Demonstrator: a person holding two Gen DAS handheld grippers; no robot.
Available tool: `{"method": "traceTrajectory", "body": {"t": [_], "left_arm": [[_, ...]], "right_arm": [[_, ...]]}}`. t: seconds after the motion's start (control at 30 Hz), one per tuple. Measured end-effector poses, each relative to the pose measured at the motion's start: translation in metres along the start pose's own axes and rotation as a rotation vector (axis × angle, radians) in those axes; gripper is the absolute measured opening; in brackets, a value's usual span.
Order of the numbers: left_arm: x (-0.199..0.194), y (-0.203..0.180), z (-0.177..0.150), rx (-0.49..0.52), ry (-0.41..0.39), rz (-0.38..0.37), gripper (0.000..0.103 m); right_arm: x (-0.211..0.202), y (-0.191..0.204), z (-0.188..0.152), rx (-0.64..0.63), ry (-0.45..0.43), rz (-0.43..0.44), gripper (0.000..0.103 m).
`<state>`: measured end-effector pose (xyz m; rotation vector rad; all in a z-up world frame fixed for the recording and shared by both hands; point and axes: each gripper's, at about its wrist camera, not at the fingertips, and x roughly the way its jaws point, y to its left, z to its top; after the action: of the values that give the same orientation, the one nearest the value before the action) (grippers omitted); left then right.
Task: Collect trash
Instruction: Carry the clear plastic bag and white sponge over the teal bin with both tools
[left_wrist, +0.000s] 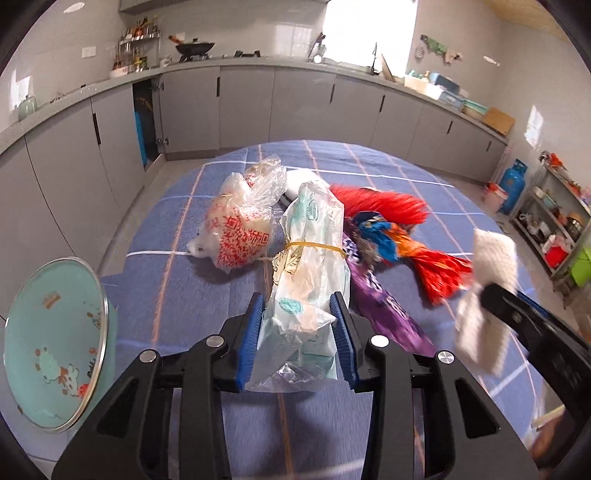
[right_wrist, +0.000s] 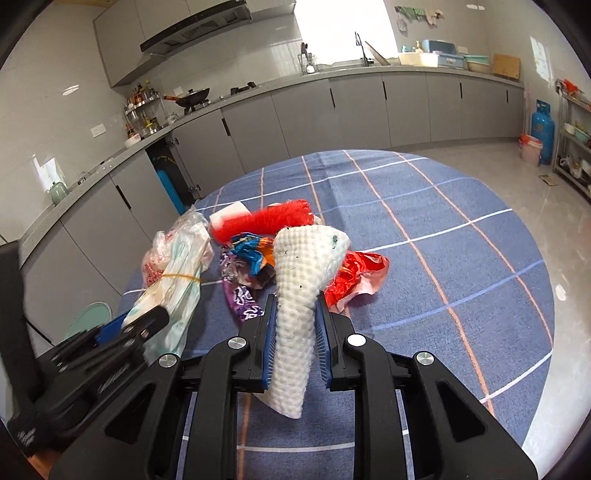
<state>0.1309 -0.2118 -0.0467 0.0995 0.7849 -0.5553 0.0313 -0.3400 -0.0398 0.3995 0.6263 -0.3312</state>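
Lying on a round table under a blue plaid cloth (left_wrist: 229, 413), the trash forms one loose heap near the table's middle.

- Enamel basin (left_wrist: 55, 343): pale green with cartoon prints and a metal rim, tilted on edge at the far left of the left wrist view, beside the table edge.
- Clear bag with red printing (left_wrist: 236, 236): crumpled, resting on the cloth at the left of the heap.
- Left gripper (left_wrist: 301, 332): blue pads set against both sides of the near end of the banded bag bundle (left_wrist: 314, 258), a long roll of pale plastic bags tied across its middle with a yellow rubber band. The far end of the bundle lies among the heap.
- Purple wrapper (left_wrist: 388, 310): flat on the cloth, just right of the bundle.
- Blue and orange wrapper (left_wrist: 384, 236): crumpled, on top of the purple one.
- Red feathery brush (left_wrist: 376, 201): behind the wrappers, a white block (right_wrist: 225, 218) touching its left end.
- Red foil wrapper (right_wrist: 354, 277): crinkled, at the right edge of the heap.
- Right gripper (right_wrist: 295, 328): jaws drawn narrow, clamped on a white waffle-textured cloth (right_wrist: 303, 273) flecked with dark specks; the cloth stands up clear of the table, rising above the pads and hanging below them.
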Motion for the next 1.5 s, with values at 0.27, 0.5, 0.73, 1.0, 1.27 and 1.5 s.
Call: {"method": "traceTrajectory", "body": {"t": [0.27, 0.5, 0.73, 1.0, 1.27, 1.5], "left_arm": [[-0.045, 0.022, -0.016, -0.011, -0.052, 0.028, 0.037], [-0.069, 0.053, -0.022, -0.067, -0.083, 0.101, 0.037], [-0.086, 0.089, -0.027, -0.140, -0.109, 0.166, 0.037], [-0.105, 0.130, -0.034, -0.202, -0.128, 0.237, 0.037], [-0.117, 0.168, -0.045, -0.261, -0.127, 0.299, 0.037], [-0.125, 0.188, -0.049, -0.300, -0.136, 0.339, 0.037]], "right_arm": [[-0.008, 0.022, -0.001, -0.047, -0.014, 0.050, 0.021], [-0.008, 0.057, -0.003, -0.110, -0.010, 0.112, 0.021], [-0.003, 0.102, -0.004, -0.190, 0.007, 0.178, 0.021], [0.004, 0.148, -0.009, -0.251, 0.029, 0.243, 0.021], [0.009, 0.184, -0.017, -0.306, 0.049, 0.294, 0.020], [0.014, 0.214, -0.024, -0.348, 0.066, 0.329, 0.021]]}}
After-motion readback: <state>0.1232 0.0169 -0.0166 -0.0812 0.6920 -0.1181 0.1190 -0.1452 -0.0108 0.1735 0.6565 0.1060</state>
